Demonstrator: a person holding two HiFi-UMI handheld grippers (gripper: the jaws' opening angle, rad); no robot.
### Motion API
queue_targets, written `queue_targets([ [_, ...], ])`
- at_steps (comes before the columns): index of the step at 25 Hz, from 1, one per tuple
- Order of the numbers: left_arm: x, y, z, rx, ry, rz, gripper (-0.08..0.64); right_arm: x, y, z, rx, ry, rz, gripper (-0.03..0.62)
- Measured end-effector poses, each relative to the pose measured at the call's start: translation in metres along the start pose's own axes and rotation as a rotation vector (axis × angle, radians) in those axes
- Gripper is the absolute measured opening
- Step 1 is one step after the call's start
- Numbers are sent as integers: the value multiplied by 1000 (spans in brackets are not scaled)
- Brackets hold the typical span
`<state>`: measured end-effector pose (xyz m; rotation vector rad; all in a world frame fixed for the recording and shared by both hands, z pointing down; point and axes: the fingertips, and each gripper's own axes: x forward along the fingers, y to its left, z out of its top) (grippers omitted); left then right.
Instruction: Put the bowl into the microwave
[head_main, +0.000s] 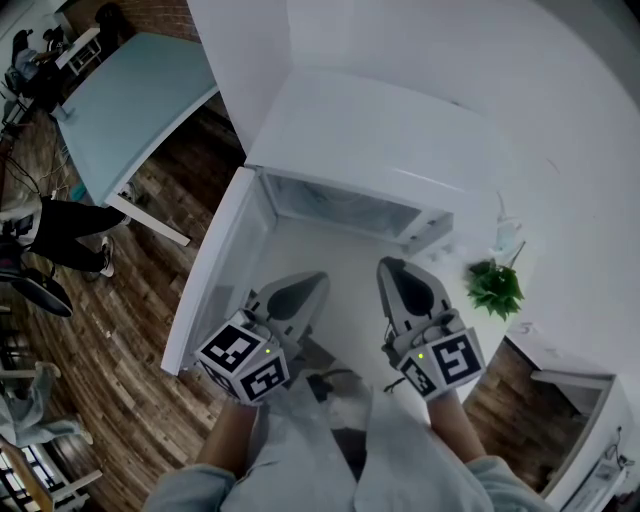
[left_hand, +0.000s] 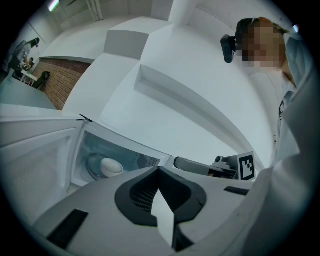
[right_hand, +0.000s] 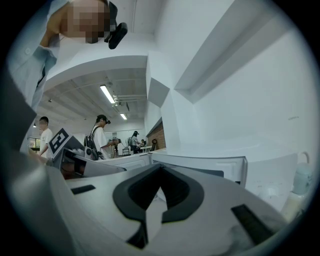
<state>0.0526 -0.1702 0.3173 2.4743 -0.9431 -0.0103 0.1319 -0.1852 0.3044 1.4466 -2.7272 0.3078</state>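
Your left claw (head_main: 314, 283) and right claw (head_main: 392, 270): both closed, empty, held level before open white box-shaped microwave (head_main: 370, 130). Small white rounded bowl (left_hand: 111, 166) already inside cavity. Placement looks done. Next, likely push white microwave door (head_main: 215, 280) closed.

The bowl (left_hand: 111, 166) sits inside the microwave (head_main: 370, 130), its door (head_main: 215, 270) swung left, a plant (head_main: 495, 287) to its right.
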Motion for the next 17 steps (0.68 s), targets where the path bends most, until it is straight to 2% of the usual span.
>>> queue_targets([
  [17, 0, -2, 0, -12, 2, 2, -2, -1, 3, -4, -3, 23, 9, -2],
])
